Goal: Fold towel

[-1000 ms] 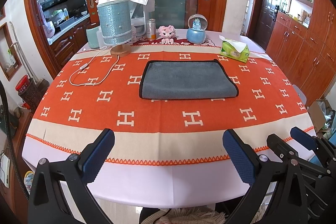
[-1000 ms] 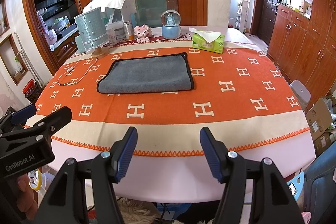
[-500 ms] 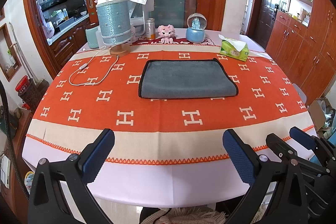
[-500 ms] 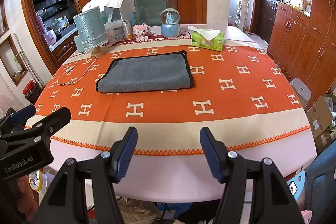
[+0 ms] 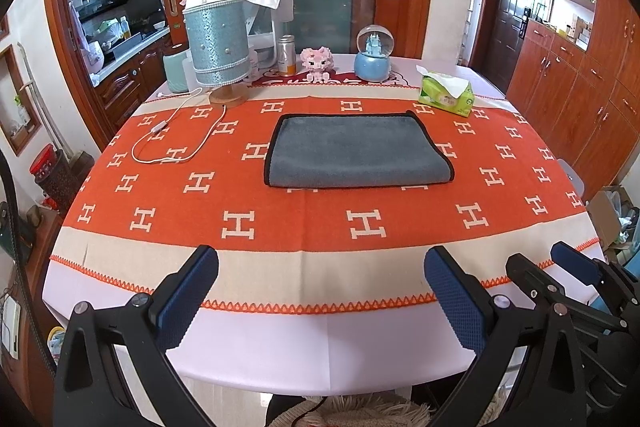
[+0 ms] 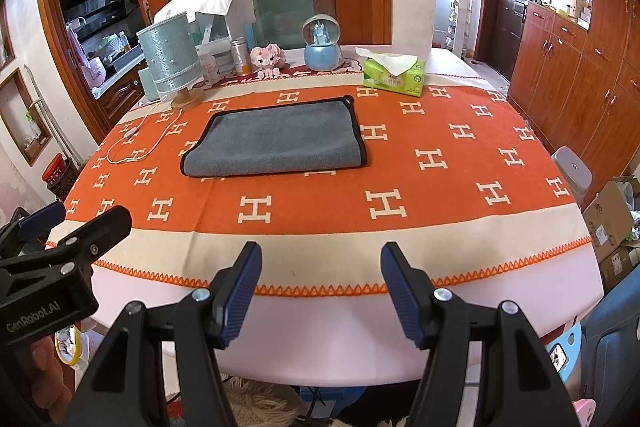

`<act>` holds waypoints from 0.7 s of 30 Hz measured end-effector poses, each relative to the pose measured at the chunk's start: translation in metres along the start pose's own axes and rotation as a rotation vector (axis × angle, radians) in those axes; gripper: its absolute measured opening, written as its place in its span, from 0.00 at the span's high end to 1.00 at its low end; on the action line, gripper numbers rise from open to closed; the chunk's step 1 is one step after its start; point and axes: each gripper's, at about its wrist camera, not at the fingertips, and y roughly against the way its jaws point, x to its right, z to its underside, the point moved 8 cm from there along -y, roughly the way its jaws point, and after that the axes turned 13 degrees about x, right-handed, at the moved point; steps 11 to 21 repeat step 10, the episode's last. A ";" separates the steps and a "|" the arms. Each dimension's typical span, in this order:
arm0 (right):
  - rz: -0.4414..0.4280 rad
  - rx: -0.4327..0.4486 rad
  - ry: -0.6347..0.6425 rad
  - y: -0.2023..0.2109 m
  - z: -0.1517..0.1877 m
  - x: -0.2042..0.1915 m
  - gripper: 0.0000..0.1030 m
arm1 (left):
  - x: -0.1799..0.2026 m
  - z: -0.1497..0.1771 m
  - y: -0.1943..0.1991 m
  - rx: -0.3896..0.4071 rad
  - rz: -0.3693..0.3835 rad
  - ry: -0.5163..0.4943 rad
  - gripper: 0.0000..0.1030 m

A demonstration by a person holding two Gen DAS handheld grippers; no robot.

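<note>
Nearest, at 6 o'clock in each wrist view: left claw (image 5: 320,281) and right claw (image 6: 320,279), both black-framed with blue ribbed pads. Jaws on both stand wide apart, nothing between them. Both hover off the near edge of the table (image 5: 320,339), side by side; the right claw's frame shows at 4 o'clock in the left view, the left claw's at 8 o'clock in the right view.

Under them: pale cloth, then the orange H-patterned table runner (image 5: 304,223).

Mid-table, toward 12 o'clock: grey microfibre towel with black edging (image 5: 358,151), lying flat on the runner, well apart from both claws. Near edge looks rounded and doubled, so probably one fold is already in; cannot confirm layer count.

Beyond it: white lamp cord (image 5: 176,143) at 10 o'clock, green tissue box (image 5: 446,97) at 1 o'clock, teal drum-shaded table lamp (image 5: 218,47) at 11 o'clock, blue snow globe (image 5: 374,55) at 12 o'clock.

Judgement: step in hand is the approach, pre-grasp. Next move calls for reaching both claws forward to the towel, pinching two corners of one short side through all layers, then carrying that side across. Avoid snagging the runner beneath.
</note>
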 end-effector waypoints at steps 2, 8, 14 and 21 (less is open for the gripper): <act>-0.001 -0.005 -0.003 -0.001 0.000 0.000 0.40 | 0.000 0.000 0.000 -0.001 0.001 -0.001 0.01; 0.000 -0.003 -0.004 -0.001 -0.001 0.000 0.40 | 0.001 0.000 0.000 -0.001 -0.002 0.000 0.01; 0.000 -0.005 -0.003 -0.001 0.000 0.000 0.40 | 0.000 0.000 0.000 -0.002 -0.002 0.000 0.01; 0.000 -0.005 -0.003 -0.001 0.000 0.000 0.40 | 0.000 0.000 0.000 -0.002 -0.002 0.000 0.01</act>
